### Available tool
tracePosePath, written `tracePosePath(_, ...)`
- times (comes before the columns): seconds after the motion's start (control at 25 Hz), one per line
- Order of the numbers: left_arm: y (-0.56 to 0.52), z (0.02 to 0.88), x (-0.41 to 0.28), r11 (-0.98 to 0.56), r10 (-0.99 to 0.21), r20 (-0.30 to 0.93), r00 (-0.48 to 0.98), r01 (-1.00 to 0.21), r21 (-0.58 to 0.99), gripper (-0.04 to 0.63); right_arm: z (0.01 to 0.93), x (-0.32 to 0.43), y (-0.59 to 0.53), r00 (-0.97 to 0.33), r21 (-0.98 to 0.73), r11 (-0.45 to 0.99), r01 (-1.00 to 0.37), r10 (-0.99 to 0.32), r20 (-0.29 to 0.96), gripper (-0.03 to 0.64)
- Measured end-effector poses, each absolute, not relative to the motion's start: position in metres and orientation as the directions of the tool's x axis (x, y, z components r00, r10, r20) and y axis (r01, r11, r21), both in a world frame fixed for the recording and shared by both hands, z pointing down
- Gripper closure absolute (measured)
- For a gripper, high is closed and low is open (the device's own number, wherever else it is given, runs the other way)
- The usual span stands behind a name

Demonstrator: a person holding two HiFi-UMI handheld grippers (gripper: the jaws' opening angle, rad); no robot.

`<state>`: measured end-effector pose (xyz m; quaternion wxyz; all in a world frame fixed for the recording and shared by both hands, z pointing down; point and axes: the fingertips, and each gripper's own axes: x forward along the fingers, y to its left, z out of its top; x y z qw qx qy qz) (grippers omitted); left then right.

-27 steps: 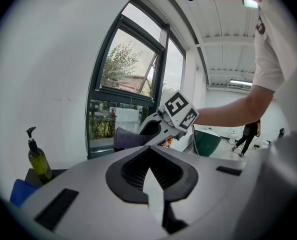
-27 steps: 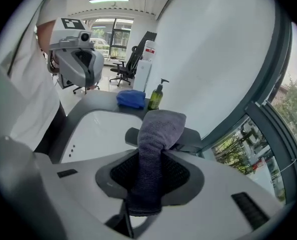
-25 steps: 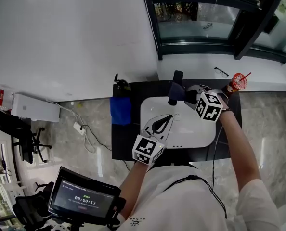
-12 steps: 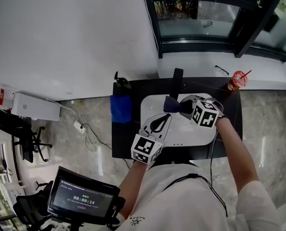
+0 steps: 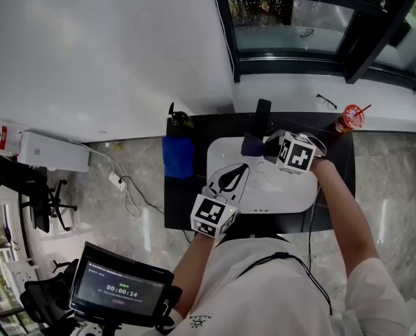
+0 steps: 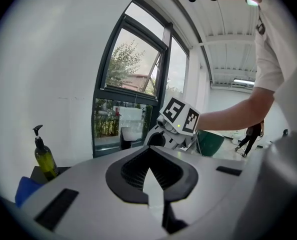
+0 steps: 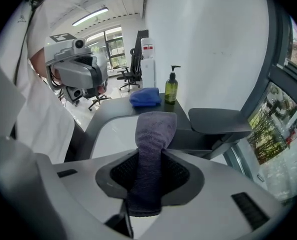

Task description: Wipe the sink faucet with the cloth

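Two jaws of the right gripper (image 7: 148,176) are clamped on a grey-purple cloth (image 7: 154,134), which is held over the white sink (image 7: 113,134), just in front of the dark faucet (image 7: 219,120). The left gripper (image 6: 153,179) is seen with jaws together, nothing between them, over the sink's near side. A soap bottle (image 7: 171,90) and a blue rag (image 7: 144,97) are seen on the counter beyond.

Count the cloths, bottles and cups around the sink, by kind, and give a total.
Cloths: 2, a grey-purple woven cloth and a blue folded cloth
Bottles: 1, an olive-green pump soap bottle
Cups: 1, a red drink cup with a straw
Total: 4
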<state>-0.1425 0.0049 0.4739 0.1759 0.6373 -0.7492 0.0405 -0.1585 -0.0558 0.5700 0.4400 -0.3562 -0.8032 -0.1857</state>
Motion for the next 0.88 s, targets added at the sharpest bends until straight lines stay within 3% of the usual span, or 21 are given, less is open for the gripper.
tracePosePath(0.32, 0.005, 0.474, -0.146, 0.196, -0.938, 0.318, -0.136, -0.967, 0.165, 0.601, 0.578, -0.176, -0.089, -0.339, -0.029, 0.742, 0.67, 0.341, 0.877, 0.497)
tracePosePath(0.88, 0.003, 0.471, -0.146, 0.184, -0.94, 0.316, -0.126, -0.969, 0.162, 0.601, 0.581, -0.17, -0.16, -0.5, 0.101, 0.907, 0.409, 0.13, 0.856, 0.497)
